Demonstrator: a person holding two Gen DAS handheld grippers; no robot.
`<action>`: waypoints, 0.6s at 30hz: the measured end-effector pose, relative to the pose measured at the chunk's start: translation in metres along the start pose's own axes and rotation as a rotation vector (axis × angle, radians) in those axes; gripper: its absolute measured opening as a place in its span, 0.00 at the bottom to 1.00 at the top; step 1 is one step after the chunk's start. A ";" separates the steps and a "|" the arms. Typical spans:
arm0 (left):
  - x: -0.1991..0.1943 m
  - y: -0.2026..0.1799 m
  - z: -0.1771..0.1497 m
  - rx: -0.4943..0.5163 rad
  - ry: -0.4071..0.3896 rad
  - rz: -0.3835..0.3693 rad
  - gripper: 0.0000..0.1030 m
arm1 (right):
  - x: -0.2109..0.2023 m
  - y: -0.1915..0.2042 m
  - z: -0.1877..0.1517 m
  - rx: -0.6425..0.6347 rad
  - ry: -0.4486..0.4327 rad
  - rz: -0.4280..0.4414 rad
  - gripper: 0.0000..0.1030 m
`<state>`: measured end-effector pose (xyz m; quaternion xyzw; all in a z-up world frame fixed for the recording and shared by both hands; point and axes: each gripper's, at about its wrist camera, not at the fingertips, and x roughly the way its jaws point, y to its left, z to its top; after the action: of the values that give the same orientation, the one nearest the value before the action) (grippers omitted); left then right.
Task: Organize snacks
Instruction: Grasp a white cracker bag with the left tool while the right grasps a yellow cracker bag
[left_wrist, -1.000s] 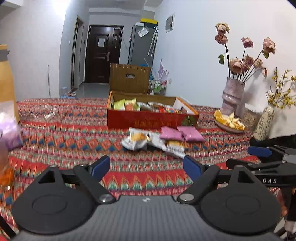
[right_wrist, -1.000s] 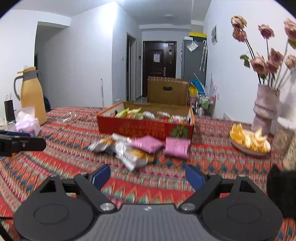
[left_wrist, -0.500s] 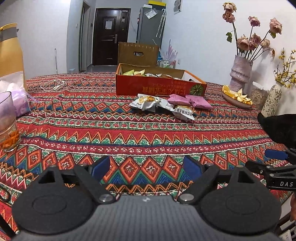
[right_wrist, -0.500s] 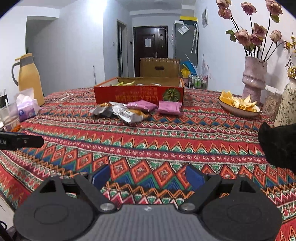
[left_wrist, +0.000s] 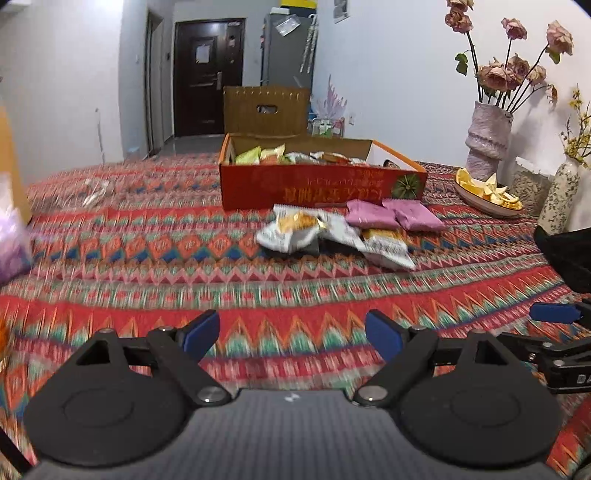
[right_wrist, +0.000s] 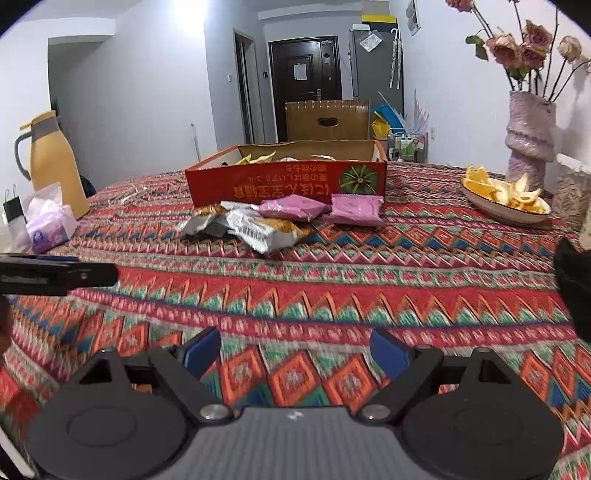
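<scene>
Two grippers, both empty and spread wide, hovering over the near edge of the tabletop. Left gripper: blue pads well apart, nothing between them. Right gripper: same, jaws apart, nothing held.

Loose snacks sit mid-table, just in front of the red box, which already has packets inside. Pile is a white-and-orange packet, a second white-and-orange packet to its right, and two pink packets right against the box's front wall. In the right wrist view the silver-backed packet lies nearest, long axis running diagonally, near end pointing toward the right gripper.

Key relation: pile is straight ahead of both grippers, well apart from both, slightly right of centre for the left and slightly left of centre for the right. So it sits between the two hands; neither is clearly closer from these frames. My guess is the right takes the pink ones, the left the white ones.

Next move probably means going forward and down, jaws across a packet's short side. Risk: packets overlap, so a pinch may drag a neighbour along.

Fruit-peel plate is at the right edge, off the path.
</scene>
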<state>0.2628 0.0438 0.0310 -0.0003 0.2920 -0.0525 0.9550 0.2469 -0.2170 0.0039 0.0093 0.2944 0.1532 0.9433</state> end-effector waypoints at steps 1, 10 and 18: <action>0.008 0.001 0.007 0.014 -0.007 -0.006 0.84 | 0.005 0.000 0.006 -0.001 0.000 0.003 0.85; 0.084 0.006 0.058 0.193 -0.077 -0.109 0.79 | 0.064 0.008 0.068 0.012 -0.030 0.049 0.85; 0.142 0.017 0.059 0.281 0.006 -0.184 0.75 | 0.141 0.016 0.106 0.028 -0.009 0.022 0.84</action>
<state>0.4144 0.0445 0.0004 0.1069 0.2836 -0.1799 0.9358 0.4115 -0.1529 0.0153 0.0262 0.2920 0.1593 0.9427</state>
